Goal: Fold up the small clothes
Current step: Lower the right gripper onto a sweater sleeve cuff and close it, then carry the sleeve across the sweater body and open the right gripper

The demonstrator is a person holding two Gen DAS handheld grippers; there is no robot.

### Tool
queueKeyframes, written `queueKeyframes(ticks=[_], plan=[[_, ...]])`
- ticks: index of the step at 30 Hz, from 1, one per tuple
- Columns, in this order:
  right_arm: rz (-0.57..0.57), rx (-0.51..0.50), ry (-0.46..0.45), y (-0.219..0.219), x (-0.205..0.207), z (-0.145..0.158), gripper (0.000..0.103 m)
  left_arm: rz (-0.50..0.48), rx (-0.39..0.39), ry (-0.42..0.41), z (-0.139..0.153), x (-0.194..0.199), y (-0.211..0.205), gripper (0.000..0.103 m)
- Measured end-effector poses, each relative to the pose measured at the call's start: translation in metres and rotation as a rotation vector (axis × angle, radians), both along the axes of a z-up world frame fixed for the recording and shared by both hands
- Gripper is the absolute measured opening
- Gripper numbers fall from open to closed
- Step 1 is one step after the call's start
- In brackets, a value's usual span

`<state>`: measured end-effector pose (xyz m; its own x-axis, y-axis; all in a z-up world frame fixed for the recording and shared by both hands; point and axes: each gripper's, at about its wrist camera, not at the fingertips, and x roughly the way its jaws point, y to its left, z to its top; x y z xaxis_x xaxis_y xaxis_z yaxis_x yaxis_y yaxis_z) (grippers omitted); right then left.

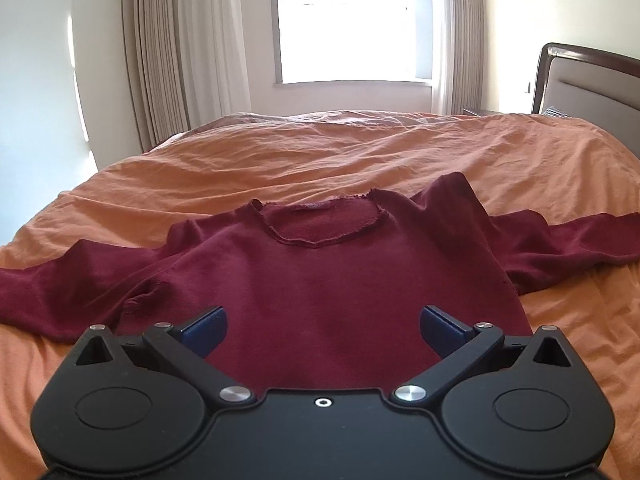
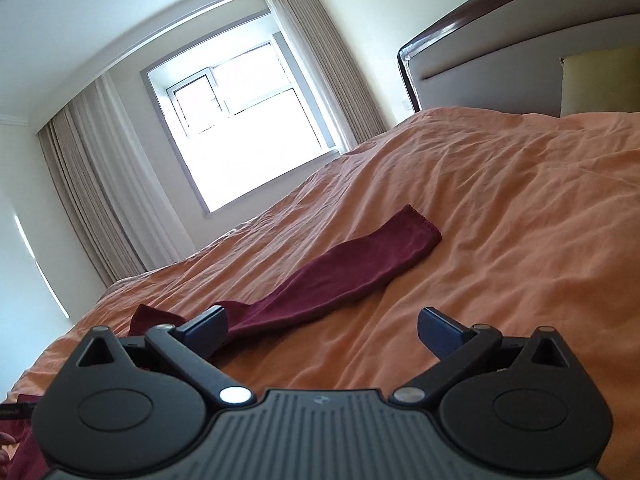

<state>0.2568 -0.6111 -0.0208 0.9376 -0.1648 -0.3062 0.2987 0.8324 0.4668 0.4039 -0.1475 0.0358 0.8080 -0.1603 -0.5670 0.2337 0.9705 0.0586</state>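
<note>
Sweater (image 1: 320, 280), dark red, lies spread flat on the bed (image 1: 320, 152), front up, neckline pointing toward the window-side edge and hem toward the near edge, under the left gripper. Its long axis across the sleeves runs left to right, parallel to the near edge; the right sleeve (image 2: 340, 264) stretches out toward the headboard (image 2: 500, 40) end, cuff farthest away.

Both tools hang above the cloth with nothing between the pads. The left gripper (image 1: 323, 326) hovers over the lower body of the sweater, jaws spread wide and released, aimed straight up the garment's midline. The right gripper (image 2: 322, 330) is likewise wide apart and empty; the sleeve runs diagonally away from its left finger (image 2: 208, 328), up and to the right.

My reading: folding has not yet begun. The right sleeve is nearer the right gripper, so bringing that sleeve in across the body looks like its job, probably by pinching near the cuff, which lies well ahead of the fingers.
</note>
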Motion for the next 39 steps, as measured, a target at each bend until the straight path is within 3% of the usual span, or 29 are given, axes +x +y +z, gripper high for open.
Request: queueKeyframes(ticks=[5, 12, 14, 17, 18, 19, 25, 28, 32, 39], plan=[[-0.032, 0.061, 0.035, -0.034, 0.060, -0.011, 0.102, -0.013, 0.035, 0.012, -0.036, 0.026, -0.024, 0.102], [-0.222, 0.138, 0.151, -0.086, 0.131, -0.043, 0.083, 0.006, 0.059, 0.058, -0.066, 0.046, -0.030, 0.102], [-0.277, 0.139, 0.146, -0.092, 0.138, -0.050, 0.072, 0.012, 0.044, 0.061, -0.069, 0.047, -0.027, 0.102], [-0.314, 0.100, 0.172, -0.090, 0.147, -0.052, 0.033, 0.013, 0.044, 0.054, -0.073, 0.045, -0.027, 0.102], [-0.314, 0.088, 0.181, -0.090, 0.150, -0.052, 0.012, 0.015, 0.045, 0.052, -0.074, 0.045, -0.027, 0.102], [-0.309, 0.087, 0.173, -0.092, 0.151, -0.052, 0.007, 0.015, 0.046, 0.051, -0.074, 0.045, -0.028, 0.102], [-0.399, 0.099, 0.093, -0.098, 0.101, -0.028, 0.005, 0.020, 0.042, 0.045, -0.070, 0.043, -0.027, 0.102], [-0.446, 0.067, 0.152, -0.111, 0.082, -0.026, 0.005, 0.025, 0.028, 0.040, -0.063, 0.041, -0.022, 0.102], [-0.407, 0.159, 0.196, -0.124, 0.078, -0.037, 0.005, 0.033, 0.063, 0.069, -0.056, 0.040, -0.018, 0.102], [-0.349, -0.012, 0.162, -0.090, 0.083, 0.004, 0.005, 0.063, 0.005, 0.091, -0.044, 0.037, 0.001, 0.102]])
